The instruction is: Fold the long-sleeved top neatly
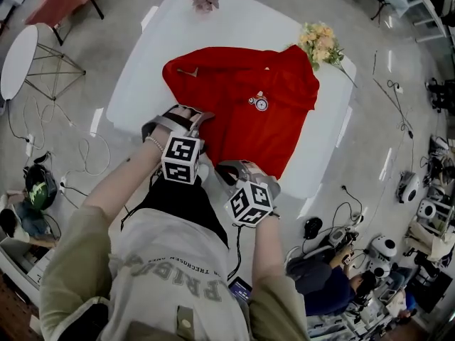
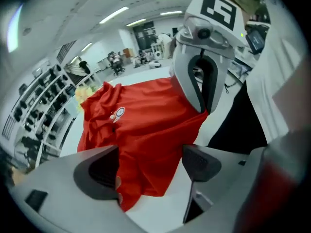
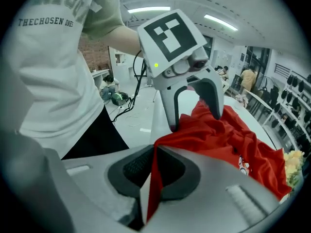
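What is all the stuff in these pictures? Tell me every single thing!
red long-sleeved top: one, red with a small round white badge, spread on the table
white table: one, white, under the top
bunch of pale yellow flowers: one, yellow, far right corner of the table
small pinkish flower ornament: one, dusty pink, far edge of the table
round white side table: one, white, on the floor at the left
left gripper: one, grey, jaws open above the top's near hem, holding nothing
right gripper: one, grey, shut on a fold of the top's near edge
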`<state>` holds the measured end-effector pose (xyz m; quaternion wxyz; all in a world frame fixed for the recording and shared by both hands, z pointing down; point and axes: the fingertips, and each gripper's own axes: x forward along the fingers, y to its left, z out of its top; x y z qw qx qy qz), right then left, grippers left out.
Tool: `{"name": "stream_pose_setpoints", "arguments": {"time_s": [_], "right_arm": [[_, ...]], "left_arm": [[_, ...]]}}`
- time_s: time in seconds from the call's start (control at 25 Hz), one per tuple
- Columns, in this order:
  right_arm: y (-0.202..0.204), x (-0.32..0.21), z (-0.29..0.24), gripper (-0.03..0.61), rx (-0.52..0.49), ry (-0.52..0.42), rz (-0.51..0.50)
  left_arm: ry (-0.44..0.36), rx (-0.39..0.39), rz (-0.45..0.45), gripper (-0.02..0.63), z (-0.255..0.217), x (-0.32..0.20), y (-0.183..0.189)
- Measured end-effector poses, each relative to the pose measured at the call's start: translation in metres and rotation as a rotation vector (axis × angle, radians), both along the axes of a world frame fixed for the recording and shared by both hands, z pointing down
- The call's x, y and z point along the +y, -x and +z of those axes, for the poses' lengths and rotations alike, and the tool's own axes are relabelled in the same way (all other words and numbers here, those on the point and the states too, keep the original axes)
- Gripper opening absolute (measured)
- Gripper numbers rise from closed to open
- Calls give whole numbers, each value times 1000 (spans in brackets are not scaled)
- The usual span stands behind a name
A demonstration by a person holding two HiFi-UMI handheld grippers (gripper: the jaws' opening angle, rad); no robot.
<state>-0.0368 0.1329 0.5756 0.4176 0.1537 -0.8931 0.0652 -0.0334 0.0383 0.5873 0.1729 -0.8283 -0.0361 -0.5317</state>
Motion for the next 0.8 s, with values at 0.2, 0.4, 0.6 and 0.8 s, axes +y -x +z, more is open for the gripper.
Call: {"name": "stream_pose_setpoints", "arguments": {"time_s": [0.2, 0.4, 0.6, 0.8], "right_arm": [[1, 8, 6, 20, 14, 2, -54], [-4, 3, -2, 21, -59, 20, 3], [-22, 3, -13, 160, -126, 63, 96], [-72, 11, -4, 259, -66, 73, 213]], "left_arm": [[78, -140, 109, 387, 25, 13, -11], [182, -123, 39, 228, 22, 23, -5], [120, -39, -26, 114, 14, 35, 14], [9, 26, -123, 151, 15, 56, 52]]}}
